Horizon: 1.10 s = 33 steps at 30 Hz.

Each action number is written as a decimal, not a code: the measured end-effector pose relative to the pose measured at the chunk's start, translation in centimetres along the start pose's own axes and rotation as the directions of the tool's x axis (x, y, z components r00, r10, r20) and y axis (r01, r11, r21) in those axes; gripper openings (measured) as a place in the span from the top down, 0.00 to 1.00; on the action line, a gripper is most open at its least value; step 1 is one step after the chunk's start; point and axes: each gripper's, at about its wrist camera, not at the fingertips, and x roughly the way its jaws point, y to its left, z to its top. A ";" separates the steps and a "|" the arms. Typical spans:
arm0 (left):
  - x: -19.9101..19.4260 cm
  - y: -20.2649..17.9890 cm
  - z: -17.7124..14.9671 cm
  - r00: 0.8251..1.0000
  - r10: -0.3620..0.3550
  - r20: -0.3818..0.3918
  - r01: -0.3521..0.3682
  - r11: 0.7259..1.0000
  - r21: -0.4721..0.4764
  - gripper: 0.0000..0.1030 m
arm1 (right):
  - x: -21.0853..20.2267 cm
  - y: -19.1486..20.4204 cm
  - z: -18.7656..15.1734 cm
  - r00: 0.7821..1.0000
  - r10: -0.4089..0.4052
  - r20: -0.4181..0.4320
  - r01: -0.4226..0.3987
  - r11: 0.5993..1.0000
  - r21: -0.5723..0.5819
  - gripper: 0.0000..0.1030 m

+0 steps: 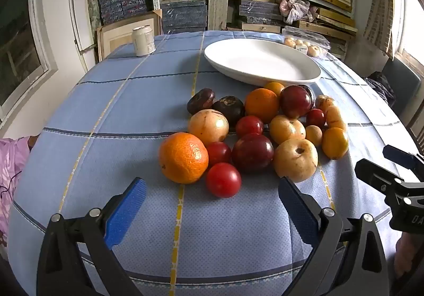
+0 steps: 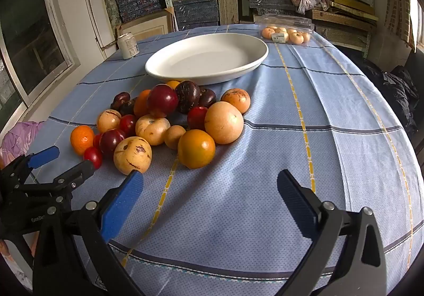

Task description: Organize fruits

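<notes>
A heap of fruit lies on the blue checked tablecloth [image 1: 119, 115] in front of an empty white oval plate [image 1: 262, 62] [image 2: 206, 57]. My left gripper [image 1: 212, 187] is open, its blue pads just short of a red tomato [image 1: 223, 179] and a mandarin [image 1: 183, 157]. A dark plum [image 1: 252, 152] and a tan speckled fruit [image 1: 295, 160] lie behind these. My right gripper [image 2: 210, 176] is open over bare cloth, near an orange fruit [image 2: 196, 148] and the tan speckled fruit [image 2: 132, 155]. Each gripper shows in the other's view: right gripper [image 1: 375, 158], left gripper [image 2: 72, 158].
A pale drinks can [image 1: 143, 40] [image 2: 128, 42] stands at the far left of the table. A clear plastic box of small fruits [image 1: 304, 44] [image 2: 286, 33] sits behind the plate. Shelves stacked with boxes fill the back wall. A dark bag [image 2: 397, 89] lies off the table's right side.
</notes>
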 end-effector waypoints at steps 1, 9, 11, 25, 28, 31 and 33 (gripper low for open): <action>0.0 0.0 0.0 1.000 0.000 0.000 0.000 1.000 0.003 0.03 | 0.0 0.0 0.0 1.000 0.000 0.000 0.000 1.000 0.000 0.04; 0.0 -0.3 0.0 1.000 0.007 0.008 -0.007 1.000 0.019 0.03 | 0.0 0.0 0.0 1.000 -0.001 -0.001 0.001 1.000 0.000 0.04; 0.0 -0.2 0.1 1.000 0.007 0.005 -0.007 1.000 0.013 0.03 | 0.0 0.0 0.0 1.000 -0.001 -0.002 0.001 1.000 0.000 0.04; -0.1 -0.8 -0.2 1.000 0.005 0.006 -0.005 1.000 0.025 0.03 | 0.0 0.0 0.0 1.000 0.000 -0.001 0.000 1.000 0.000 0.04; -0.2 -0.9 -0.3 1.000 0.019 0.007 -0.019 0.999 0.033 0.03 | 0.0 0.0 0.0 1.000 0.000 -0.001 0.000 1.000 0.000 0.04; -0.1 -1.1 -0.4 0.999 0.041 0.011 -0.042 0.998 0.045 0.03 | 0.0 0.0 0.0 1.000 0.000 -0.001 0.000 1.000 0.000 0.04; -0.1 -1.0 -0.4 0.999 0.044 0.010 -0.045 0.998 0.047 0.03 | 0.0 0.0 0.0 1.000 -0.001 -0.001 0.001 1.000 0.000 0.04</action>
